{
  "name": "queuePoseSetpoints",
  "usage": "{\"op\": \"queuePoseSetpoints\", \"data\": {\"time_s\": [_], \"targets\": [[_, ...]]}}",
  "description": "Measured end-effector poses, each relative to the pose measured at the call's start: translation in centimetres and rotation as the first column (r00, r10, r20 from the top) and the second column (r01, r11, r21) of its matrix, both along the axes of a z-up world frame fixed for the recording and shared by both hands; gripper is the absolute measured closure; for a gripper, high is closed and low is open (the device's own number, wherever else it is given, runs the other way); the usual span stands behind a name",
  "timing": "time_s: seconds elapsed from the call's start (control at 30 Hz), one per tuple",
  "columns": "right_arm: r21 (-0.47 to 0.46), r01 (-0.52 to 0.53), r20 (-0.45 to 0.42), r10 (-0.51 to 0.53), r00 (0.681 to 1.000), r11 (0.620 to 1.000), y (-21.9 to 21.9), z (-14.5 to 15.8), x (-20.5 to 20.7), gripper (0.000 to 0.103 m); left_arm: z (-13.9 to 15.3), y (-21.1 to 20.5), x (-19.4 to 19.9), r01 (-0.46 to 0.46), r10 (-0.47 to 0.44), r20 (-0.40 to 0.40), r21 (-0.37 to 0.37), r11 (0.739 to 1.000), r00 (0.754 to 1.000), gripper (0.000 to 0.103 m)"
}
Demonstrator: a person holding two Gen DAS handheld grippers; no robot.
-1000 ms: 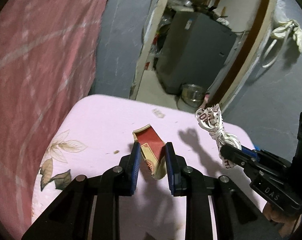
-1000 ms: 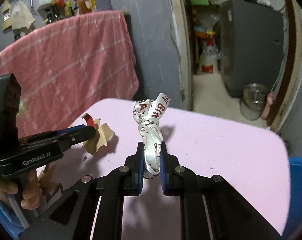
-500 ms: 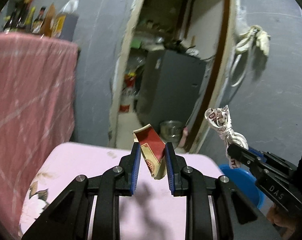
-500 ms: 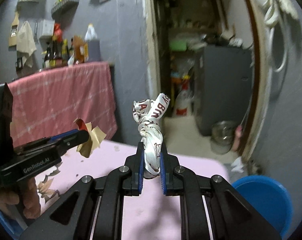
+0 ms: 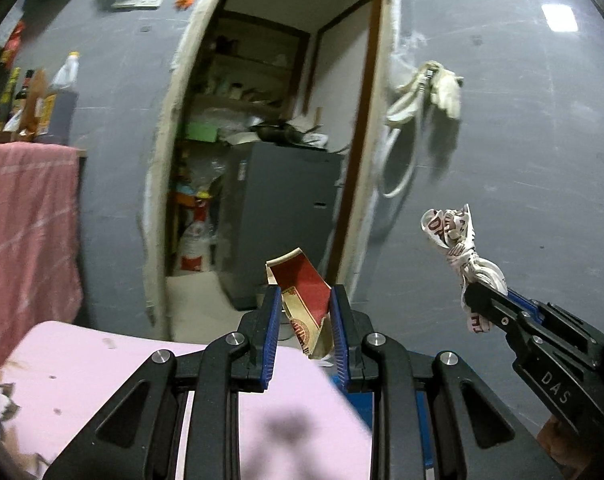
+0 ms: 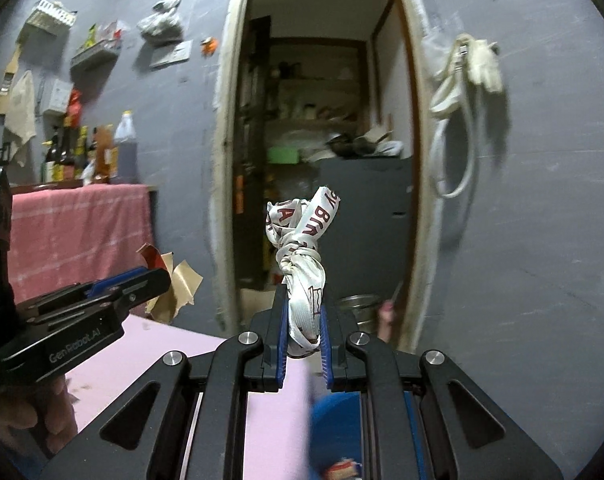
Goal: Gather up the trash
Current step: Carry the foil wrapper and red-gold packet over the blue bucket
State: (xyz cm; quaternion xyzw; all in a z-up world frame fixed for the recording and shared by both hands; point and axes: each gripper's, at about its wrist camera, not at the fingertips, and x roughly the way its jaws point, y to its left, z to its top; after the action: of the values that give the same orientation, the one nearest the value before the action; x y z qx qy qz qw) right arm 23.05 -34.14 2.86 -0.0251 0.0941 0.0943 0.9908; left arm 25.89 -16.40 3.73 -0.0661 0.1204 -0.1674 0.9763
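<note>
**Both scraps lifted, bin below**

Grey walls and an open doorway fill the background; a pink worktop [image 5: 101, 380] sits low under both tools. On the left, the left gripper [image 5: 306, 320] has its jaws narrowed on a torn red card [image 5: 302, 292], which stands up between them and juts past the tips. On the right, the right gripper [image 6: 304, 332] clamps a knotted wrapper [image 6: 302, 256], most of it above the jaws. Both are probably held high to clear the worktop edge before dropping into the blue bin [image 6: 334, 428] beneath.
</note>
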Motion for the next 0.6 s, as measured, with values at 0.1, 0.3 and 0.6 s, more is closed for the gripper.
{"op": "queuePoseSetpoints", "data": {"time_s": [0.1, 0.3, 0.6], "targets": [[-0.001, 0.055, 0.019, -0.054, 0.998, 0.999, -2.5, -0.5, -0.8, 0.092, -0.3, -3.0, 0.3, 0.034, -0.034, 0.000, 0.016, 0.999, 0.999, 0.083], [0.022, 0.131, 0.001, -0.131, 0.991, 0.991, -7.2, -2.3, -1.4, 0.092, -1.8, -7.9, 1.1, 0.089, -0.087, -0.046, 0.038, 0.995, 0.995, 0.083], [0.043, 0.171, -0.078, -0.167, 0.983, 0.984, -11.2, -5.3, -0.7, 0.091, -4.7, -12.7, 2.7, 0.108, -0.097, -0.139, 0.075, 0.991, 0.986, 0.083]]}}
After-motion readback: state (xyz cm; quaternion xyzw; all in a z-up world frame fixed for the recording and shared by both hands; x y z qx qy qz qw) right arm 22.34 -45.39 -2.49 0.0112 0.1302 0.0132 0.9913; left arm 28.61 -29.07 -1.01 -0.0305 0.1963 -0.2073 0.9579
